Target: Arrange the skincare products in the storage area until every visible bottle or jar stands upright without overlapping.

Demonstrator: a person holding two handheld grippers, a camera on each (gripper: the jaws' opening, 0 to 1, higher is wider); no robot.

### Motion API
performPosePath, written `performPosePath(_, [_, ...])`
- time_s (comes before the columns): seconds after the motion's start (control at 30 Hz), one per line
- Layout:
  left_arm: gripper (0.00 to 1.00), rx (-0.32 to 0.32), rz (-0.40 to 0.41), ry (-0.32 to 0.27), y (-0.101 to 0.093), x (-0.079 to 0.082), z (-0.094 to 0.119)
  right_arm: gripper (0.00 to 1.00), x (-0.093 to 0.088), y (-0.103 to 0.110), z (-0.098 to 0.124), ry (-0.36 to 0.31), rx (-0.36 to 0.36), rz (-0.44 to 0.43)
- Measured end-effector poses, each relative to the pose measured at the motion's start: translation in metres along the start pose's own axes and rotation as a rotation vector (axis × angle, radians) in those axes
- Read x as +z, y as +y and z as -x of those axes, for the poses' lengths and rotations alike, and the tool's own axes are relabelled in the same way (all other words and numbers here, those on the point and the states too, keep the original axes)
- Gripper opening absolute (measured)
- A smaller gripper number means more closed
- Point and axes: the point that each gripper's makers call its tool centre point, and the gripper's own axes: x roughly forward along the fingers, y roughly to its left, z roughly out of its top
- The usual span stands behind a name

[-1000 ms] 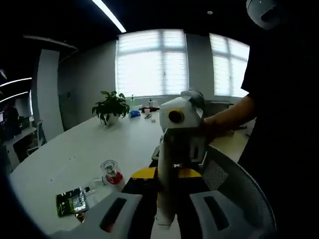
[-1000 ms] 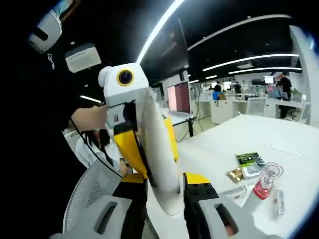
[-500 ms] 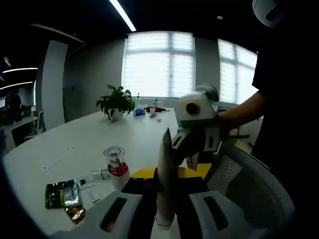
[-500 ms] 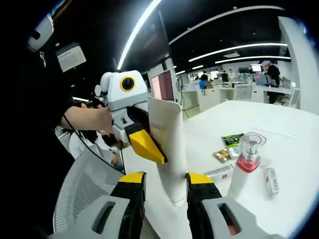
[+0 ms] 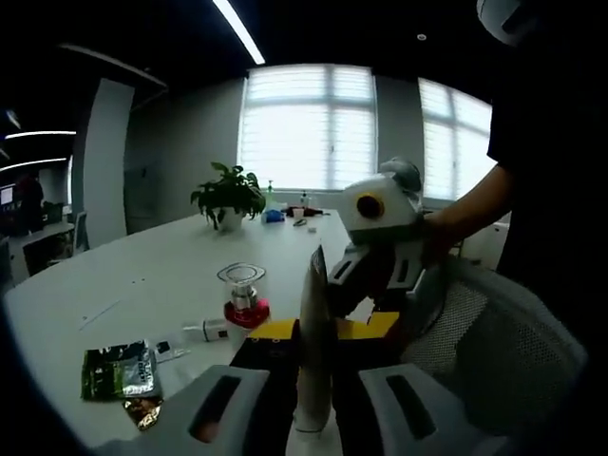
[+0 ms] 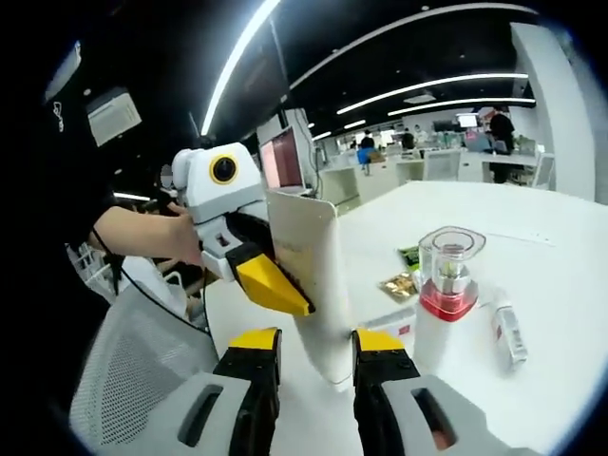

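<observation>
Both grippers' jaws clamp one white tube [image 6: 313,275] at centre frame: left gripper [image 5: 312,380], right gripper [image 6: 313,366], above the counter [image 6: 532,285].

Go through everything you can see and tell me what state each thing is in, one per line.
White tube: upright, gripped by both grippers.
Left gripper: shut on the tube.
Right gripper: shut on the tube.
Red-collared bottle: standing upright on the table.
Small tube: lying flat.
Green packet: lying flat.

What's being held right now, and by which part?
A white squeeze tube. The right gripper clamps its lower end between its jaws; the left gripper grips the flat upper end. In the left gripper view the tube shows edge-on.
</observation>
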Motion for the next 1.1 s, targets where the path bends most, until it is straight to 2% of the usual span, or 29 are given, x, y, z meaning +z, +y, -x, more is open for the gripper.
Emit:
performPosePath(0.23, [0.09, 0.008, 0.008, -0.017, 0.012, -0.006, -0.001, 0.21, -0.016, -0.017, -0.014, 0.045, -0.076, 0.019])
performPosePath(0.33, [0.09, 0.015, 0.007, -0.029, 0.021, -0.007, -0.002, 0.22, -0.024, -0.02, -0.017, 0.067, -0.099, 0.004])
performPosePath(0.47, [0.09, 0.026, 0.001, -0.04, 0.031, -0.008, -0.004, 0.21, -0.038, -0.027, -0.018, 0.118, -0.169, -0.009])
performPosePath(0.53, [0.09, 0.035, 0.009, -0.053, 0.036, -0.008, -0.004, 0.21, -0.045, -0.024, -0.021, 0.14, -0.171, -0.024])
performPosePath(0.63, [0.09, 0.049, 0.023, -0.07, 0.043, -0.009, -0.006, 0.17, -0.048, -0.014, -0.025, 0.146, -0.154, -0.03])
performPosePath(0.73, [0.09, 0.055, 0.027, -0.079, 0.046, -0.01, -0.007, 0.16, -0.049, -0.001, -0.039, 0.149, -0.126, -0.019])
performPosePath(0.83, [0.09, 0.055, 0.024, -0.083, 0.047, -0.01, -0.008, 0.16, -0.051, -0.001, -0.054, 0.16, -0.13, 0.001])
performPosePath(0.93, [0.09, 0.053, 0.027, -0.082, 0.049, -0.013, -0.008, 0.15, -0.051, -0.007, -0.067, 0.154, -0.17, -0.015])
performPosePath(1.03, [0.09, 0.061, 0.053, -0.105, 0.052, -0.014, -0.006, 0.13, -0.053, -0.012, -0.081, 0.147, -0.208, -0.038])
performPosePath(1.1, [0.09, 0.067, 0.064, -0.113, 0.055, -0.014, -0.004, 0.13, -0.054, -0.012, -0.083, 0.147, -0.233, -0.059])
